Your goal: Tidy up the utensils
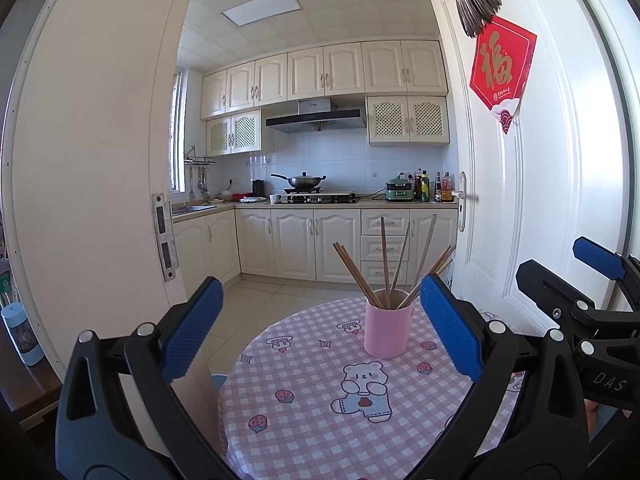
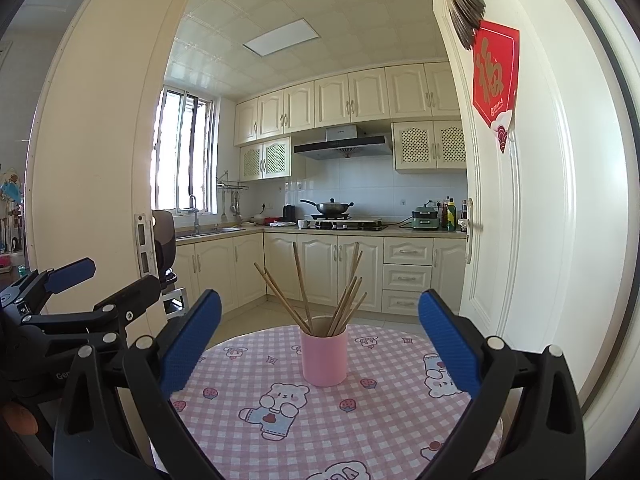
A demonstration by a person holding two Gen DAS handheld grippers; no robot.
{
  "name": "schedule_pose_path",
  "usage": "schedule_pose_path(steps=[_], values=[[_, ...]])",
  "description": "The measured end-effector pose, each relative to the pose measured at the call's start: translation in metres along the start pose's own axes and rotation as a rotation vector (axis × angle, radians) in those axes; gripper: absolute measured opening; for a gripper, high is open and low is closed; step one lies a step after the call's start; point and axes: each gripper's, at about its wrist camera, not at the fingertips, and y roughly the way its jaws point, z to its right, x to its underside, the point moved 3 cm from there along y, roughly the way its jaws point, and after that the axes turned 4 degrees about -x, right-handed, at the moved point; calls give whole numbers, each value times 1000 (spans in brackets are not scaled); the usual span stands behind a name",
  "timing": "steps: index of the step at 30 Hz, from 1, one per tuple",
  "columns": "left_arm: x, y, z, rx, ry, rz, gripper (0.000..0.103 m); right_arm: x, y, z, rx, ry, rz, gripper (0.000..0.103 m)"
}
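Left gripper (image 1: 320,328) and right gripper (image 2: 320,336): both spread wide, nothing held, above the near edge of the round table (image 1: 304,432) with its pink checked cloth. One pink cup (image 1: 387,323) stands upright mid-table, between the fingers in both views. Chopsticks (image 1: 385,264) fan out of it, roughly nine; overlap blocks an exact count. Only the right wrist view shows the kitchen window (image 2: 184,156) fully.
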Motion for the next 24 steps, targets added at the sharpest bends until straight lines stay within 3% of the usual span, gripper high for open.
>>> schedule_pose_path(steps=[15,24], values=[[2,18,1,-6,4,-17,97,5,17,6,-1,6,-19,95],[14,37,5,-8,12,-67,97,16,35,13,-1,18,-66,95]])
